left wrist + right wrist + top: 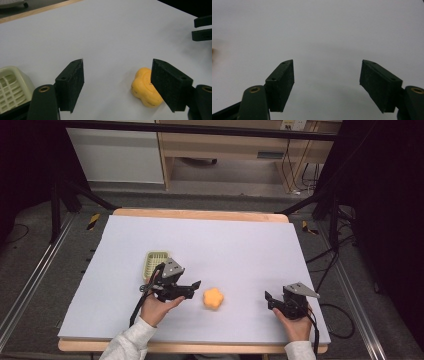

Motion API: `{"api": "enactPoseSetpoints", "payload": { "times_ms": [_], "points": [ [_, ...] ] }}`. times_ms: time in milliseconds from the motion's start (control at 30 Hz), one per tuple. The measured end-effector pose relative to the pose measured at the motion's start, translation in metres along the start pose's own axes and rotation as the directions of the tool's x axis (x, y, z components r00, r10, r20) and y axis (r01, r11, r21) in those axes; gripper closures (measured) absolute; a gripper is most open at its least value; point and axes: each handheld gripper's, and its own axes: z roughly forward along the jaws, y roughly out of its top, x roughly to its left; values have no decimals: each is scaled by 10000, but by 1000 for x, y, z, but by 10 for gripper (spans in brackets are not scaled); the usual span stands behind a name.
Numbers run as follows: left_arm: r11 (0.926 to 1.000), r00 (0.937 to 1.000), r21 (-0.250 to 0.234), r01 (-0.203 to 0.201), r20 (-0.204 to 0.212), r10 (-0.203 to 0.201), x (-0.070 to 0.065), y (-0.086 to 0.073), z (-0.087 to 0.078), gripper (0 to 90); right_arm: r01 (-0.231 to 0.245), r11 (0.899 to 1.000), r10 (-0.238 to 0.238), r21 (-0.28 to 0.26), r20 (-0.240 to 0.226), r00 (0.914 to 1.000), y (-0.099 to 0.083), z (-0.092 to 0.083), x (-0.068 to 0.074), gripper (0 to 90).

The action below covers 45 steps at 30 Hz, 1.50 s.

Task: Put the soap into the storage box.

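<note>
Bare sheet [240, 250] ahead; basket [155, 261] flanks left tongs [196, 286].

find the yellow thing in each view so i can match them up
High view: yellow thing low centre, right of the left gripper.
Left gripper view: lower right, partly behind the right-hand jaw.
Right gripper view: can't make it out.
Shared landmark: cream basket.

Left claw [116, 85] jaws apart, yellow sponge [146, 87] beside, pale basket [13, 87]
</note>
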Motion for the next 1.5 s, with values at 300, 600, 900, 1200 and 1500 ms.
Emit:
{"api": "enactPoseSetpoints", "payload": {
  "times_ms": [300,600,900,1200,1500],
  "points": [
    [9994,9997,281,-188,162,183,-8,1,8,254,-93,10000,93,-3,-37,9999,0,-1,0,280],
    [9969,9985,698,-355,435,325,-18,-1,21,238,-176,9998,177,59,-101,9998,0,0,0,280],
    [9938,9981,1039,-394,505,343,-23,-1,28,223,-156,9999,156,44,-91,9998,0,0,0,281],
    [9899,9971,1301,-558,584,485,-33,-2,37,207,-100,9999,100,56,-82,9999,-1,1,0,280],
    [9837,9965,1696,-602,681,493,-40,-3,46,190,-136,9999,137,94,-99,9999,-1,1,0,281]
  ]
}}
